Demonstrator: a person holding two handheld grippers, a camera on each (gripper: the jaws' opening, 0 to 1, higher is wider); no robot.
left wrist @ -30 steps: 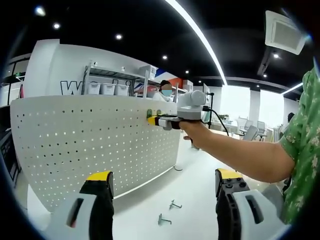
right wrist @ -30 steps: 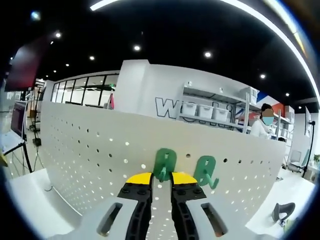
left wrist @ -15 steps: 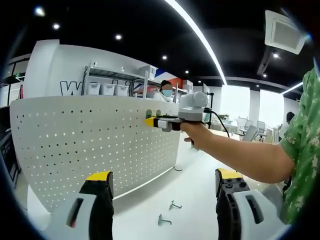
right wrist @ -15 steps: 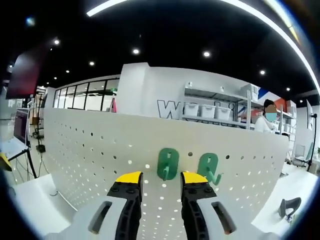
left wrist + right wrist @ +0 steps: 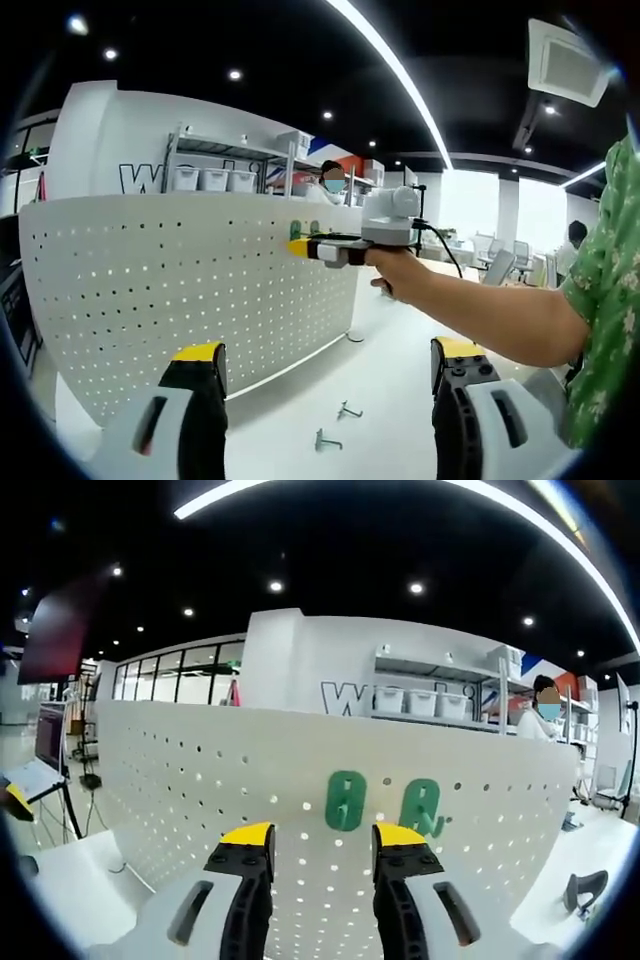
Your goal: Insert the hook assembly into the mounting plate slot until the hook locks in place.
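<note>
In the right gripper view, the right gripper (image 5: 312, 842) has its yellow-tipped jaws spread apart with nothing between them, and it faces the white perforated mounting plate (image 5: 190, 780). Two green hooks sit seated in the plate's holes: the left green hook (image 5: 345, 800) lies just above the gap between the jaws, at about 12 o'clock from it, and the right green hook (image 5: 423, 807) is just beside it, at 3 o'clock of the first. Neither jaw touches either hook. In the left gripper view, the left gripper (image 5: 325, 375) also has its jaws wide apart and empty, low over the white tabletop (image 5: 380, 380). Two loose metal hooks (image 5: 338, 424) lie on that tabletop between its jaws, toward 6 o'clock. At about 1 o'clock, a person's hand (image 5: 395, 268) holds the right gripper up against the upper edge of the mounting plate, near the green hooks, which appear there only as small green spots.
</note>
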